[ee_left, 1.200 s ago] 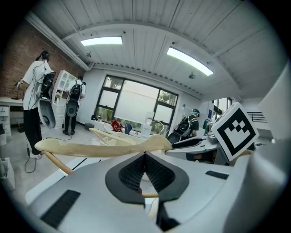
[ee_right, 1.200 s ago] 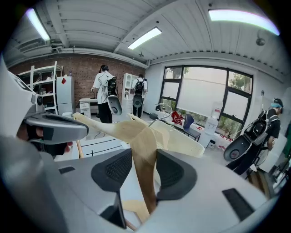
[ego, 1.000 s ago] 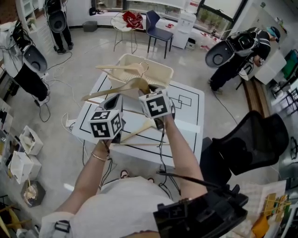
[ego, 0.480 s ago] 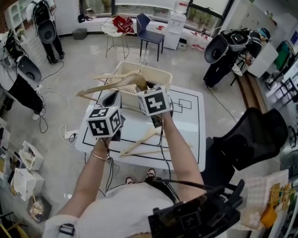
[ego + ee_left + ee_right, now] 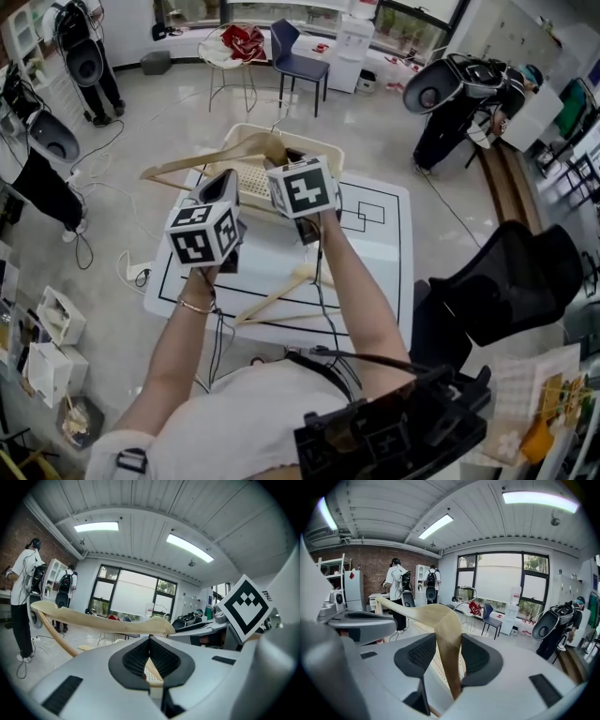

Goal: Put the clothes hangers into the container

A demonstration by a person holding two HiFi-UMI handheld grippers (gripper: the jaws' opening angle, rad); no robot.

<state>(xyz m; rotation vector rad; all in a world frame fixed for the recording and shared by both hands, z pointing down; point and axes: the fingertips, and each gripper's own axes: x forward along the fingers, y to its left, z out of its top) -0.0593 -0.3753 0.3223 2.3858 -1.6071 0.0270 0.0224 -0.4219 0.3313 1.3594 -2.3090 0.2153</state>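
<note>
A pale wooden hanger [image 5: 211,157] is held up in the air over the far left part of the white tabletop [image 5: 375,272], with its long arm reaching out past the tabletop's left edge. Its thick middle is above the near left rim of the cream basket [image 5: 323,150]. The right hand-held gripper [image 5: 447,644] pinches the hanger's broad curved shoulder, which stands upright between its two dark pads. The left hand-held gripper [image 5: 150,641] has its pads drawn nearly together on a thin tan strip that looks like part of the same hanger, and the hanger's arm crosses just above its tips. The two grippers sit side by side, the left one nearer and lower. The basket stands at the far edge of the tabletop, left of the middle, with its mouth open upward. A second hanger [image 5: 277,298] lies flat on the tabletop close to the near edge, beneath the person's forearms and well apart from the basket. The right half of the tabletop carries only black lines. Beyond the left edge there is bare floor with loose cables [image 5: 131,272]. A black office chair [image 5: 506,291] stands just off the right edge, and a dark blue chair [image 5: 298,58] stands well beyond the basket.
</note>
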